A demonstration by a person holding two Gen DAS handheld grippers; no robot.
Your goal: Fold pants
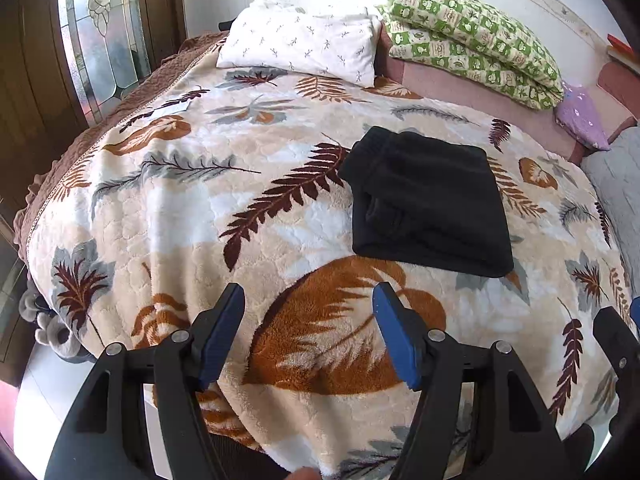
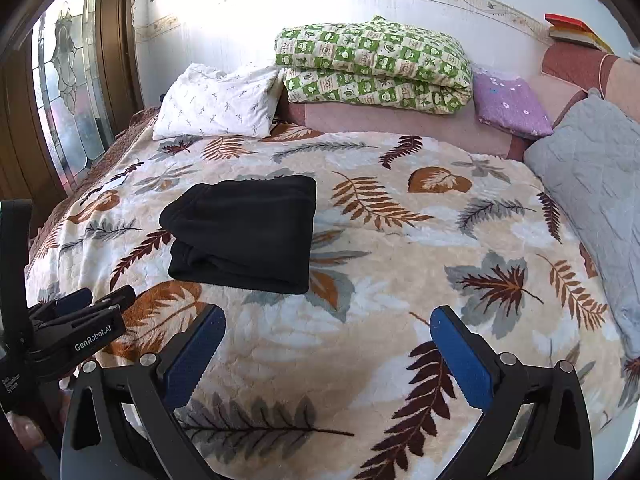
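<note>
The left tongs [image 1: 310, 334] are wide apart and hold nothing. They hang over the near edge of the bed, above the leaf blanket [image 1: 168, 216]. From these tongs, the black pants [image 1: 428, 200] lie ahead and off to the right, not touching them.

The pants are already folded into a thick, neat stack with several layers. They rest flat on the blanket, near the middle of the bed. The layered open end faces the left side, and the long sides run away from the tongs toward the pillows.

The right tongs [image 2: 326, 354] are wide apart too, and empty. From them, the pants [image 2: 244, 232] lie ahead and off to the left. So the stack sits between the two tongs, a bit farther up the bed than both. Neither one looks much closer than the other.

It looks like the folding is nearly done or done. If one more fold is wanted, both tongs would need to reach forward and inward to get to the stack.

Behind it, a white pillow [image 2: 216, 104] and a folded green quilt [image 2: 376, 64] sit by the wall.
</note>
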